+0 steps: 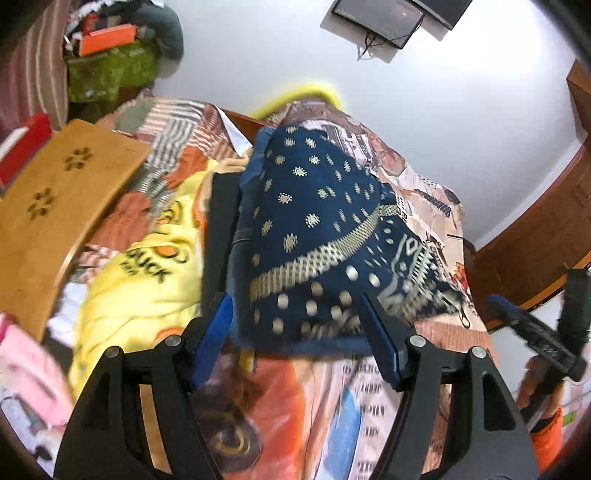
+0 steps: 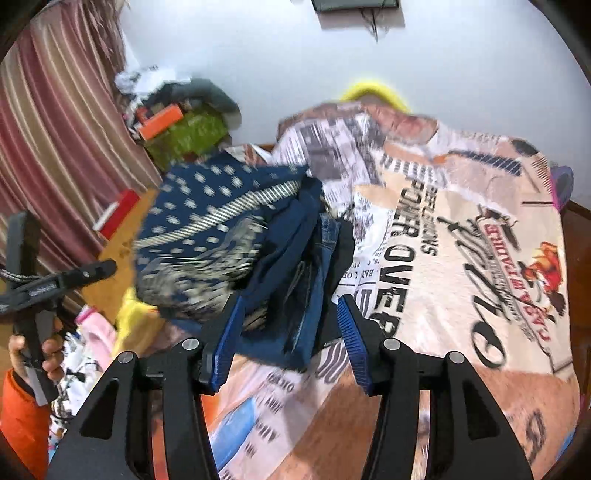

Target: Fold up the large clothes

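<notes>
Garment: navy-blue cloth with cream dots and a striped band (image 1: 314, 236), bunched in a loose mound; motion blur softens its lower edge.
Garment location: on top of a printed bedsheet in beige, orange and newsprint lettering (image 2: 443, 258), near the middle of the bed, directly ahead of both grippers.
Garment underside: plain dark-blue folds (image 2: 295, 280) show on its right flank in the right wrist view.
Left gripper (image 1: 295, 343): blue-padded fingers spread wide; the hem of the navy cloth lies between them; whether a pad touches the fabric cannot be told.
Right gripper (image 2: 288, 336): blue-padded fingers spread apart, framing the plain dark-blue folds; contact cannot be told.
Left-side neighbour: yellow blanket with black lettering (image 1: 147, 280), just beside the navy cloth.
Further left: tan wooden board with flower-shaped cut-outs (image 1: 55, 206), with a red box (image 1: 26, 144) at its far edge.
Near left corner: pink fabric (image 1: 26, 373), blurred.
Background: white wall (image 1: 443, 110); dark framed panel (image 1: 376, 18) mounted high; striped maroon curtain (image 2: 55, 129); heap of green and orange items (image 2: 184, 129) in the corner.
Operator: hand (image 2: 33, 354) in an orange sleeve holds the left tool's grip.
</notes>
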